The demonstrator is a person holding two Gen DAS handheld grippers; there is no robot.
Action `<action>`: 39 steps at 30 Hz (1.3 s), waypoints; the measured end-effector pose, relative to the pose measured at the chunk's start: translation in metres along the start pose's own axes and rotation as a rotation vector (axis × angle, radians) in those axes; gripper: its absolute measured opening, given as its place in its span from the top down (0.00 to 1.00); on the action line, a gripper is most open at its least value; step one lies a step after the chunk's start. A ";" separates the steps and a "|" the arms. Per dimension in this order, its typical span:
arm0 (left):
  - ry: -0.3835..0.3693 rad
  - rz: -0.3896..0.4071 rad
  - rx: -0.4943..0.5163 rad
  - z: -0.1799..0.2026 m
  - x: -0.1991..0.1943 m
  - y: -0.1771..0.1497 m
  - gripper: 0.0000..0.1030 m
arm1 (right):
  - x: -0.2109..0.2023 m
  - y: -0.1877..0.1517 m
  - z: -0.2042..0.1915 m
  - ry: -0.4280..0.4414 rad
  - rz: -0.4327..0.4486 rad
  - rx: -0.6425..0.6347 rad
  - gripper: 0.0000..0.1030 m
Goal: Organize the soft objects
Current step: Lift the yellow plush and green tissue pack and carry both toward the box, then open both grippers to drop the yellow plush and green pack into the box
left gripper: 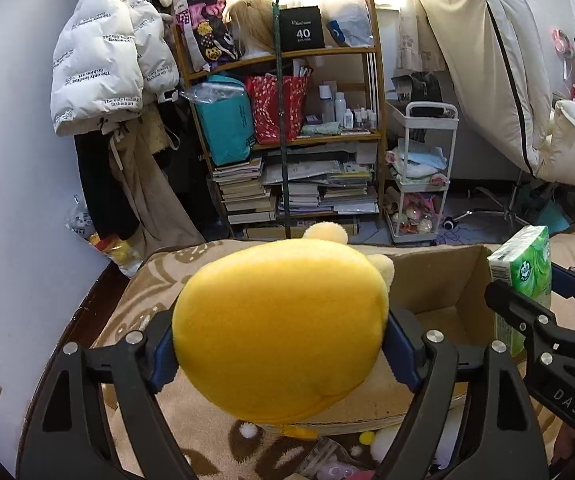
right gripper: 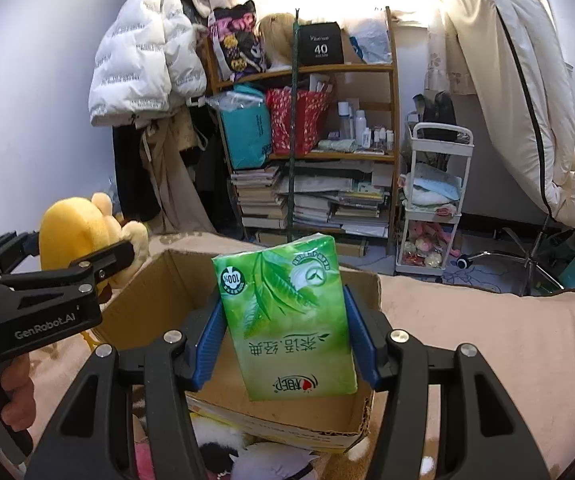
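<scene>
Left gripper (left gripper: 281, 354) clamps a yellow plush toy (left gripper: 279, 332), right gripper (right gripper: 283, 344) clamps a green tissue pack (right gripper: 287, 320), both above the seemingly empty cardboard box (right gripper: 159, 280); nothing packed yet.

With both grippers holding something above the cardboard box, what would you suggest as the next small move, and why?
I would probably lower the right gripper a little and release the green tissue pack into the cardboard box. The pack already hangs over the open box, whose floor looks bare beneath it, while the left gripper holds the yellow plush toy nearer the box's left edge.
</scene>
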State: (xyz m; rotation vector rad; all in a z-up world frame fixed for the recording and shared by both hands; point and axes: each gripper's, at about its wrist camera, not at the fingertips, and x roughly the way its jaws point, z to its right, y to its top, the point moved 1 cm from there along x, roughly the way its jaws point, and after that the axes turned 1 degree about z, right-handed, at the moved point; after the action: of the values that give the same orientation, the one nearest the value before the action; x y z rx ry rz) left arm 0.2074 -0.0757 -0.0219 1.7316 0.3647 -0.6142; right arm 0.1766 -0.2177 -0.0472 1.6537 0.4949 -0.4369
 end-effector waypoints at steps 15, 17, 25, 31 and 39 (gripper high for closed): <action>-0.003 -0.018 -0.070 -0.017 -0.006 -0.003 0.03 | 0.010 -0.007 0.003 0.018 -0.075 0.000 0.37; 0.006 -0.026 -0.076 -0.021 -0.009 -0.005 0.02 | 0.007 -0.009 0.002 0.012 -0.072 0.003 0.31; 0.059 -0.045 -0.096 -0.039 -0.031 -0.014 0.01 | -0.022 -0.009 0.002 -0.020 -0.044 0.019 0.11; 0.053 -0.099 -0.124 -0.052 -0.050 -0.031 0.01 | -0.050 -0.013 -0.002 -0.047 -0.038 0.007 0.06; 0.049 -0.171 -0.163 -0.062 -0.073 -0.058 0.01 | -0.080 -0.032 -0.006 -0.047 -0.048 0.027 0.06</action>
State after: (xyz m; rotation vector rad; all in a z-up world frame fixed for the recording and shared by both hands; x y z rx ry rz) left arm 0.1291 0.0049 -0.0162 1.5719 0.5858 -0.6478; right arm 0.0925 -0.2140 -0.0291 1.6560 0.4970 -0.5187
